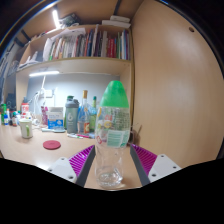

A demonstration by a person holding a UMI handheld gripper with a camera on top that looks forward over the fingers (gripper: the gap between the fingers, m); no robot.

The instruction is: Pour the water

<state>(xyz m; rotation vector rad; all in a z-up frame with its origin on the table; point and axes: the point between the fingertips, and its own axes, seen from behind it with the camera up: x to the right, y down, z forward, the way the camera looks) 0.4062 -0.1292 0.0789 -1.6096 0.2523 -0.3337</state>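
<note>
Bottle: a clear plastic bottle (112, 135) with a green cap is seen standing upright between the two fingers, its base hidden low between them and its label band wrapped around the middle.
Cap: the green cap (115, 95) is seated on top, and it is set against the pale wooden panel behind.
Gripper: the gripper (112, 160) is closed around the bottle, and the magenta pads (82, 158) are pressed against both of its sides, so the bottle is gripped and not merely flanked.
Water: whether the bottle is full cannot be told, since the clear wall shows only the desk behind it.
Surface: a light wooden desk (30, 150) is spread out beyond the fingers, and bare wood is shown to the left of the bottle.
Red disc: a small red round lid or coaster (52, 145) is laid flat on the desk, left of the bottle and apart from it.
Cup: a pale cup (26, 129) is stood further back on the desk, beyond the red disc.
Clutter: a row of bottles and containers (75, 115) is lined up at the back of the desk, just behind the held bottle.
Shelf: a shelf of books (90, 45) is mounted above the desk, and the books are packed upright.
Light: a strip light (42, 73) is lit under the shelf, and another is lit on the ceiling (57, 17).
Room: a tall wooden panel (175, 80) is stood to the right, closing the desk nook on that side.
</note>
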